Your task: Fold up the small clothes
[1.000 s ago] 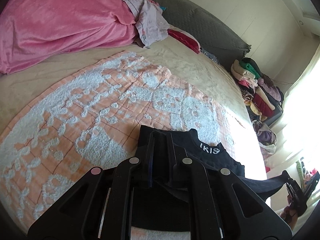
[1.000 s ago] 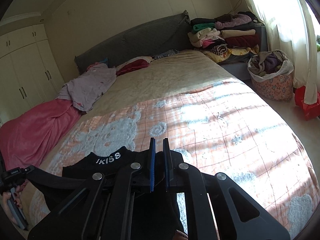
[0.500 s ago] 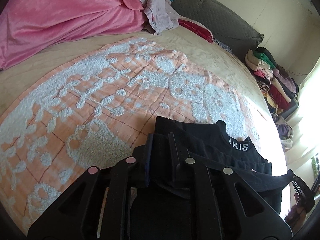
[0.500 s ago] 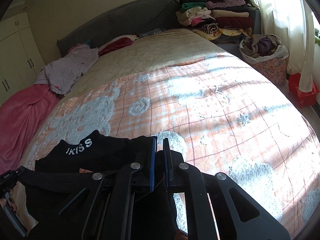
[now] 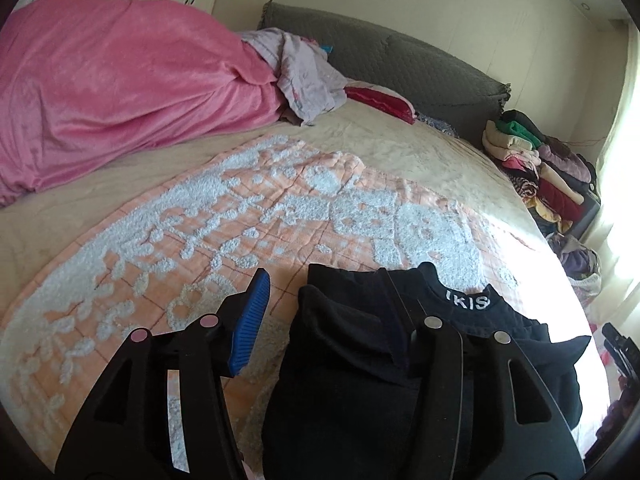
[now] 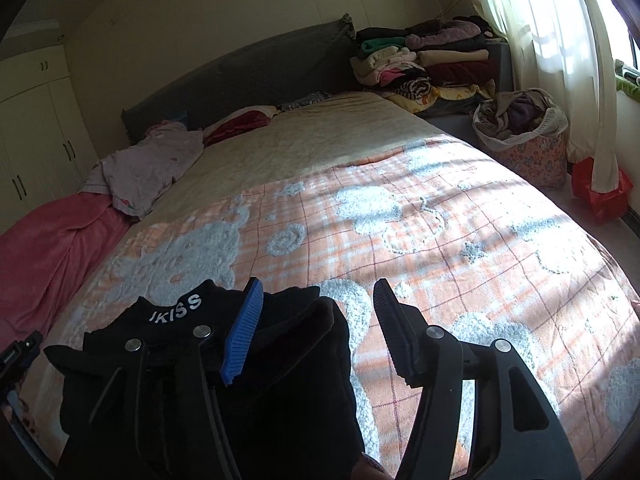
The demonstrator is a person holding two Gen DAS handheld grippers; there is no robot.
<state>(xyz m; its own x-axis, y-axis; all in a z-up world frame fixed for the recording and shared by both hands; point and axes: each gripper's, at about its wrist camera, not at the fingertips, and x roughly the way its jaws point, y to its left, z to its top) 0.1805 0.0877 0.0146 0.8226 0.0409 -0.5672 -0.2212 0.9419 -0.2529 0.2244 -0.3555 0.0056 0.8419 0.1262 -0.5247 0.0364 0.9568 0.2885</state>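
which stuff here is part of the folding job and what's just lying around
Job:
black garment, lying on the bed
left tongs, just opened
right tongs, just opened

Lying about:
pink blanket
lilac clothes
clothes stack
laundry basket

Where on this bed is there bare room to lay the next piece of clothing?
Free: the orange blanket right of the black garment, and the beige sheet beyond it. Crowded: the pink blanket side and the headboard end.

A wide bed [image 6: 320, 148] with a grey headboard [image 6: 248, 76] fills the cream-walled room; a peach blanket [image 6: 460, 240] covers its near half. Sun comes through a white curtain [image 6: 552, 40] at right; white wardrobes [image 6: 36, 128] stand at left.
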